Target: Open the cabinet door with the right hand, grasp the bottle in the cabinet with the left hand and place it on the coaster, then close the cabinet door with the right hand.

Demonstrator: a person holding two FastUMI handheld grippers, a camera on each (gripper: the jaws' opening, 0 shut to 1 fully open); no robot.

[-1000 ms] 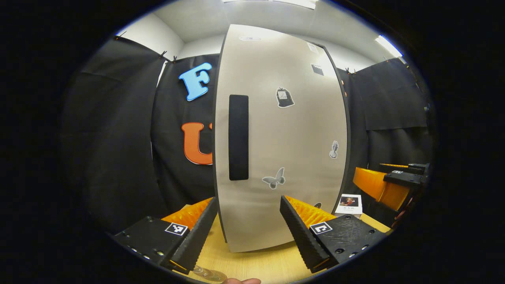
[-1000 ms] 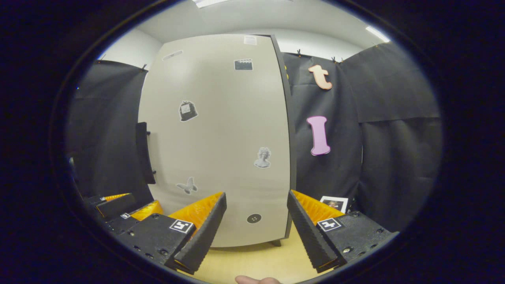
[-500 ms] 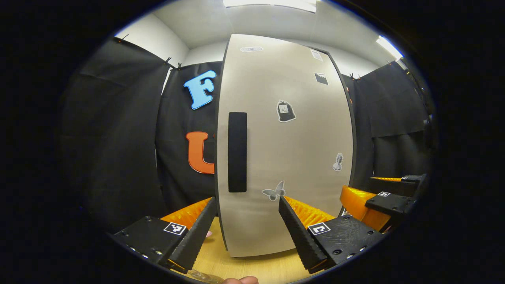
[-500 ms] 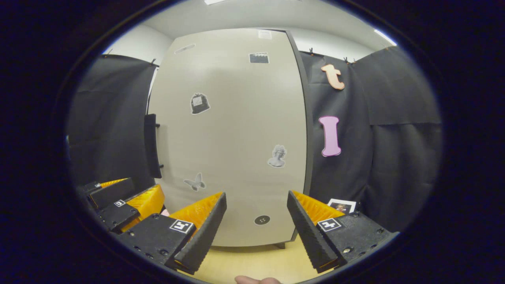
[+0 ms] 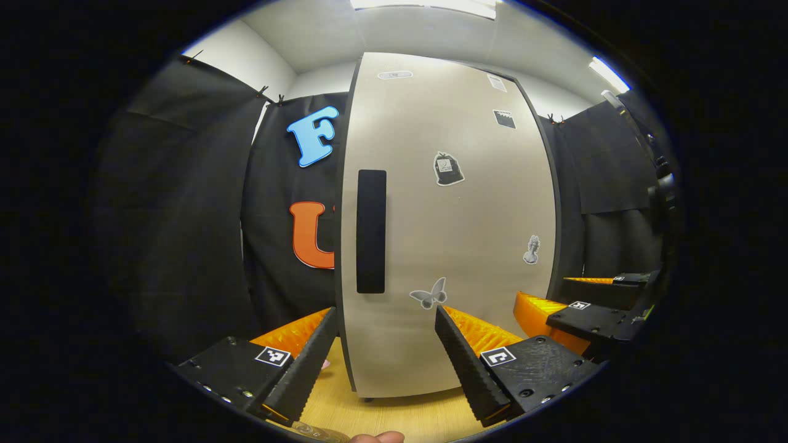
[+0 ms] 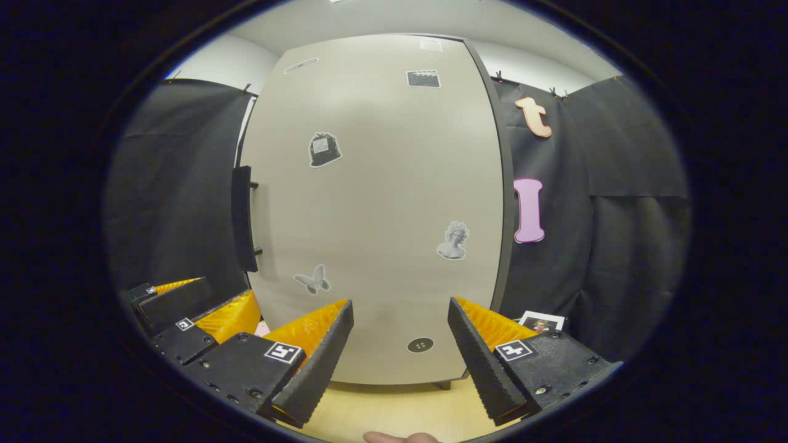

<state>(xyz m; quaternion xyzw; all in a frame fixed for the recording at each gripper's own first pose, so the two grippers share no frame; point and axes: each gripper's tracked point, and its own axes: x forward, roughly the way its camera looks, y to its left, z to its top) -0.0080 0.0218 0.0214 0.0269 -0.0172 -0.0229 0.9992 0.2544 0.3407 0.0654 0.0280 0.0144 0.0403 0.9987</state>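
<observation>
Both my grippers, left [image 5: 386, 357] and right [image 6: 400, 354], hang spread and empty facing the shut beige cabinet door [image 6: 375, 203], its black handle [image 5: 371, 231] within reach.

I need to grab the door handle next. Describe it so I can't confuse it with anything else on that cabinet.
Find the tall pale beige cabinet door standing on the light wooden table. Along its left edge sits the long black vertical bar handle. Unlike the small flat stickers scattered over the door, it stands out from the surface.
</observation>
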